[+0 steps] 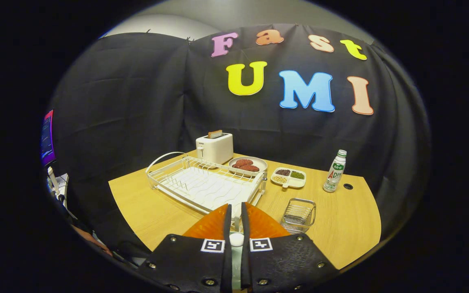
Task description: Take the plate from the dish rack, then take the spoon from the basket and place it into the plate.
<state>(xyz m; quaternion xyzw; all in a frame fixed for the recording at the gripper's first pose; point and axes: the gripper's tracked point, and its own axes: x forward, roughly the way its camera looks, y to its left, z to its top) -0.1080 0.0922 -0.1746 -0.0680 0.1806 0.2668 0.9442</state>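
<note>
Our gripper (236,206) is clenching a slim pale thing, seemingly the spoon (236,240), beside the basket (298,215). The dish rack (158,184) ahead is standing empty. With so thin a grip, the spoon may be slipping.

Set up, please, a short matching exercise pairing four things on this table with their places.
Things:
1. toaster
2. bottle
3. wire basket
4. divided dish

Places:
A. just right of the fingers
B. between the round plate and the bottle
C. behind the dish rack, nearest the wall
D. beside a small hole in the table

The gripper has its fingers nearly closed, with a pale thing between them.

Pairs: 1-C, 2-D, 3-A, 4-B
</note>
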